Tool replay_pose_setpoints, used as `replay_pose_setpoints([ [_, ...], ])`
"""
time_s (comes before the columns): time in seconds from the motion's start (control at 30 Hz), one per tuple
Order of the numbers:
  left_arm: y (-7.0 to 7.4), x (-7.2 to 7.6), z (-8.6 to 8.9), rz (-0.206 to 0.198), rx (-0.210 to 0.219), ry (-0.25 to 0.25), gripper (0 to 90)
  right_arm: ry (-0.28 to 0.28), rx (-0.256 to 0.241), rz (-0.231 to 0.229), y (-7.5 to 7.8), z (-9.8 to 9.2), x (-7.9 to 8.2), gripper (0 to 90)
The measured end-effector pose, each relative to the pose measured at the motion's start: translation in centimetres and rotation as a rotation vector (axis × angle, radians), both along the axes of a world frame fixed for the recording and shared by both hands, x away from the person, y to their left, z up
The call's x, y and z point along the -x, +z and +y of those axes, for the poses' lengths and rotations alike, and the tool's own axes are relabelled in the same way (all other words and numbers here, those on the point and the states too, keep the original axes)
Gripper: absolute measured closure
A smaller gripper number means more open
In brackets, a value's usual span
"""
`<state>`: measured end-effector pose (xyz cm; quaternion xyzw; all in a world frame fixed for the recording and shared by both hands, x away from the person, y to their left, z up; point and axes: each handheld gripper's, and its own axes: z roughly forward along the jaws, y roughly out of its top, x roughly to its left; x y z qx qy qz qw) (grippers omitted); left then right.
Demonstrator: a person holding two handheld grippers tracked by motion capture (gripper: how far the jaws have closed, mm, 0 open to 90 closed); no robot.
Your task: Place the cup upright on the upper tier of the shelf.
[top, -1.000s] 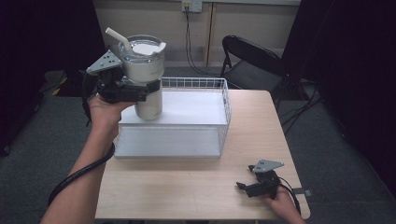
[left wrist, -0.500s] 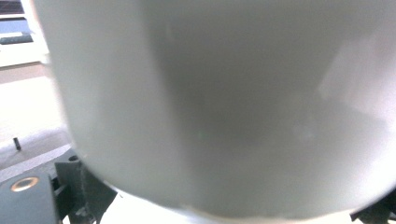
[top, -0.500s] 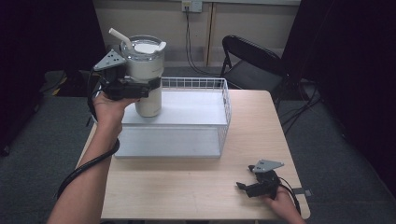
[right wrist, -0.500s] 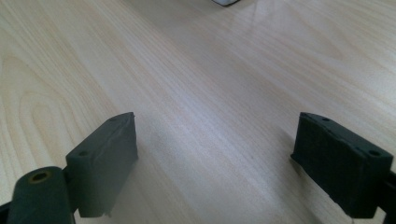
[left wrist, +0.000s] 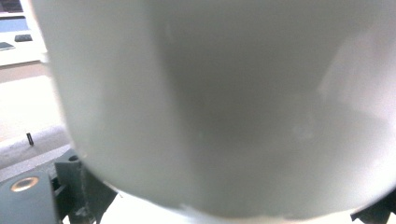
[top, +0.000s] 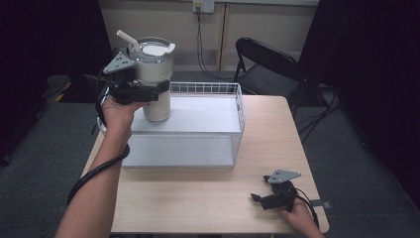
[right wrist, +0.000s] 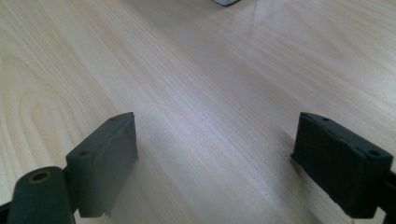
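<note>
**Your left gripper holds the tumbler above the basket; your right gripper rests on the table**

In the high view, your left gripper (top: 157, 90) is closed around the body of the white tumbler (top: 156, 82). The tumbler is upright, it has a lid and a straw (top: 128, 39) which leans to the left. It is in the air above the back left corner of the wire basket (top: 238, 116), and I cannot tell if its bottom touches the basket floor. The basket stands on the back half of the wooden table (top: 198, 198). Your right gripper (top: 260, 200) is well apart from it, low at the front right part of the table, with your right hand (top: 299, 218) behind it. A black folding chair (top: 270, 67) stands behind the table.

In the left gripper view, the pale wall of the tumbler (left wrist: 224, 107) is very near to the camera and blurred. You see only small parts of the two black jaws, at the bottom left and the bottom right corners, one on each side of the tumbler.

In the right gripper view, your right gripper (right wrist: 215, 158) has its jaws wide apart, and between them is only the bare wood of the table (right wrist: 201, 84). The jaws are just above the wood or resting on it; I cannot tell which.
</note>
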<state>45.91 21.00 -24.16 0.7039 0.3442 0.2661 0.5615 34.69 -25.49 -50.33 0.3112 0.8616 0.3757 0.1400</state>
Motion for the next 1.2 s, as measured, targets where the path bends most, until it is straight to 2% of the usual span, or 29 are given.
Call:
replay_pose_setpoints([
  [0.37,-0.6,-0.4,0.2,0.001,-0.018,0.011,8.9,-0.002,0.000,-0.001,0.0,0.0,0.0,13.0],
  [0.47,-0.8,-0.4,0.3,0.001,-0.001,0.016,8.9,-0.004,0.000,-0.001,0.0,0.0,0.0,13.0],
  [0.7,-0.8,-0.5,0.3,-0.002,-0.004,0.016,8.9,-0.004,0.000,-0.001,0.0,0.0,0.0,13.0],
  [1.03,-1.1,-0.1,0.9,0.001,0.025,0.026,8.8,-0.004,0.000,-0.001,0.0,0.0,0.0,13.0],
  [1.2,-1.2,0.2,1.2,-0.001,0.022,0.022,8.8,-0.004,0.000,-0.001,0.0,0.0,0.0,13.0],
])
